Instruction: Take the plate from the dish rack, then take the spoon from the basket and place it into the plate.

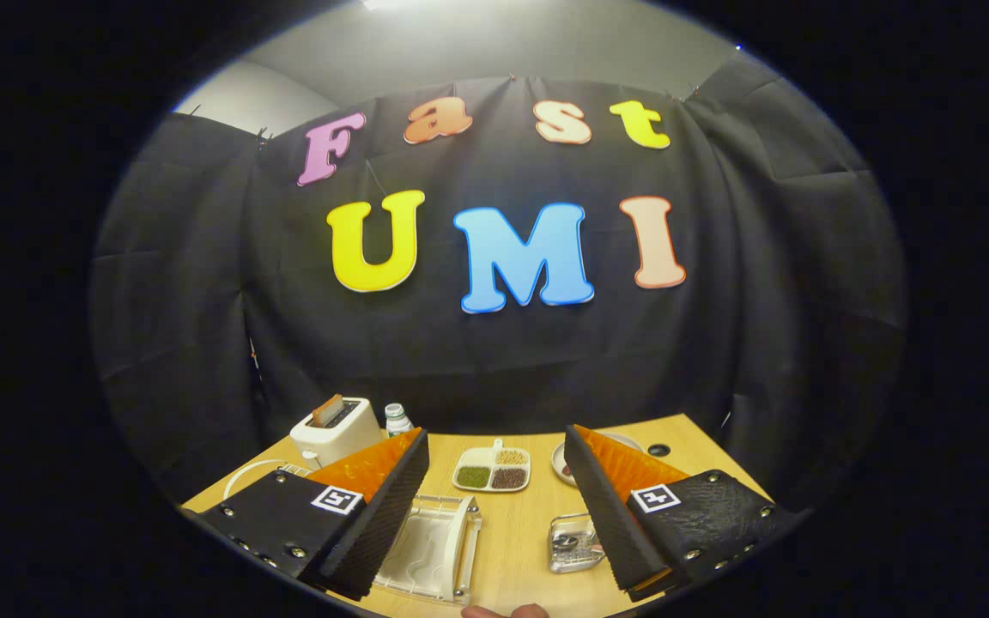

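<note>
Hovering high above the wooden desk (529, 524), my jaws (494, 506) wide apart, empty. Clear plastic dish rack (430, 549) lies just below between them; white plate (247, 477) seems behind left finger, so I'd descend slowly, centre first.

Tool (494, 506) fingers spread wide above bench (520, 524); bare wood lane runs between them. Four-part seed tray (492, 469) blocks lane's far end. Clear dish rack (427, 548) crowds left finger, small wire basket (573, 542) crowds right. Toaster (336, 429), bottle (397, 419) stand far left.
</note>
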### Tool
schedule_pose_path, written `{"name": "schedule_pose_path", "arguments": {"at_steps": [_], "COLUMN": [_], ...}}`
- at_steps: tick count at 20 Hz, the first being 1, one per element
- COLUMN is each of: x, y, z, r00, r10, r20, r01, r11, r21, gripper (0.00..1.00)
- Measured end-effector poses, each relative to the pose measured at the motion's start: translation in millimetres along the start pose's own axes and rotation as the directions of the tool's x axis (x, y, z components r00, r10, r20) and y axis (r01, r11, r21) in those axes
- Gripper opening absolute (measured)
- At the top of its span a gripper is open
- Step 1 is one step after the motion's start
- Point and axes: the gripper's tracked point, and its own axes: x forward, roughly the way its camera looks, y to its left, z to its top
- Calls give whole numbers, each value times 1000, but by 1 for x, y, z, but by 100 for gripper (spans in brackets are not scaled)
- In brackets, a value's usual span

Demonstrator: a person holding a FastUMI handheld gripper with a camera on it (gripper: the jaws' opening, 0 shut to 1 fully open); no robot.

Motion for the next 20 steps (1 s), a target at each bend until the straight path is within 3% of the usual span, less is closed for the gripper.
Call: {"name": "schedule_pose_path", "arguments": {"at_steps": [6,11,20], "x": [19,37,63], "y": [36,75,104], "z": [-27,-56,-107], "r00": [984,932,841], "r10": [53,130,113], "r20": [-170,-339,-529], "r01": [-45,-96,-64], "r11": [998,989,992], "r21": [55,116,110], "gripper": [98,98,98]}}
